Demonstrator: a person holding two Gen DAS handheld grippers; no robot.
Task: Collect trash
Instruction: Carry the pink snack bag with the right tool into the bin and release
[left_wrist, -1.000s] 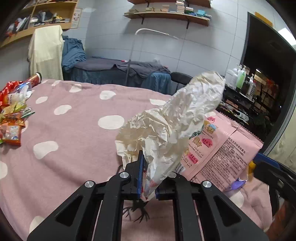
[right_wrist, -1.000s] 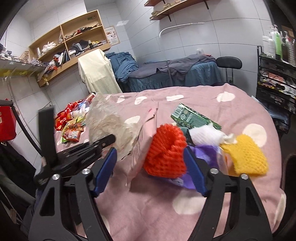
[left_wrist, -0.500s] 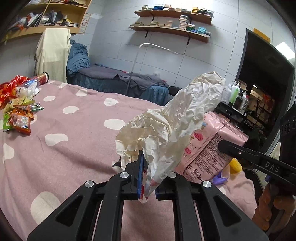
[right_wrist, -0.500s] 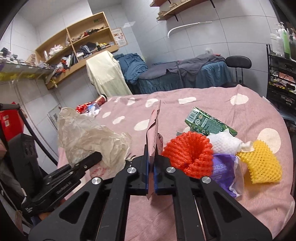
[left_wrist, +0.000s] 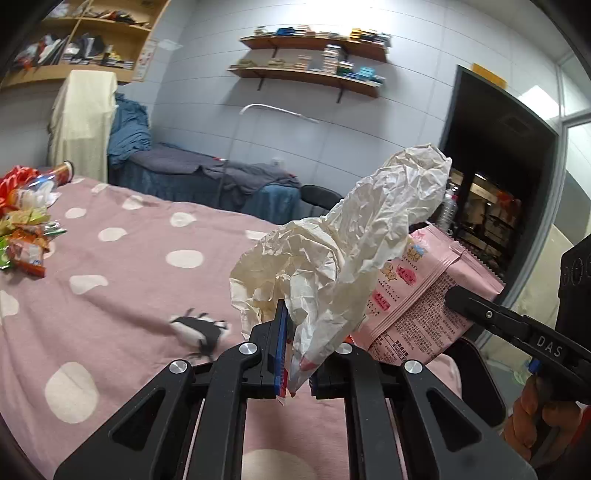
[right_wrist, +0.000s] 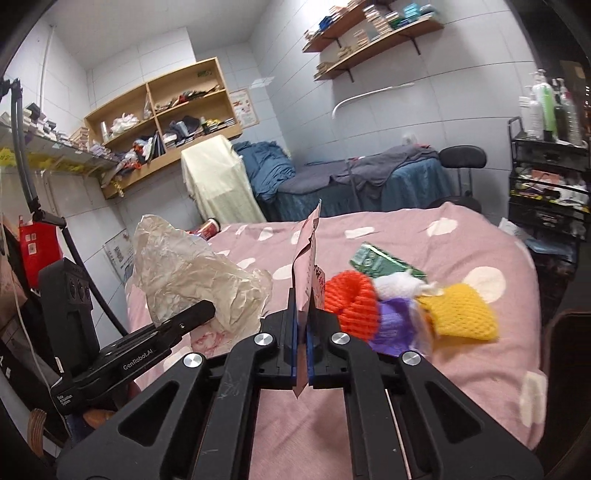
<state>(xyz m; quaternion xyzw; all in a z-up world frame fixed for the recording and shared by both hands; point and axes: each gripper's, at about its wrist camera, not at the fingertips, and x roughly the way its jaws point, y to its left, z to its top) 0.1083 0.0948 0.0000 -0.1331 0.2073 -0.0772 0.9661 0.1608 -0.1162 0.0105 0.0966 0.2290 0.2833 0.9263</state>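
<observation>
My left gripper (left_wrist: 295, 354) is shut on a crumpled white paper wrapper (left_wrist: 343, 251) and holds it above the pink polka-dot table (left_wrist: 140, 266). The wrapper also shows in the right wrist view (right_wrist: 195, 273). My right gripper (right_wrist: 303, 343) is shut on a pink snack bag (right_wrist: 308, 262), held edge-on and lifted off the table. The bag shows in the left wrist view (left_wrist: 424, 306) just right of the wrapper. On the table remain an orange foam net (right_wrist: 351, 299), a white foam net (right_wrist: 399, 284), a yellow foam net (right_wrist: 461, 314), a purple wrapper (right_wrist: 395, 328) and a green carton (right_wrist: 384, 262).
A pile of snack packets (left_wrist: 22, 236) lies at the table's far left edge. A small black scrap (left_wrist: 199, 328) lies on the cloth near my left gripper. A bed (right_wrist: 369, 181), a chair (right_wrist: 461, 158) and a black shelf rack (right_wrist: 546, 184) stand beyond the table.
My right gripper closed on the pink snack bag and lifted it off the table. My left gripper rose with the crumpled wrapper still in it.
</observation>
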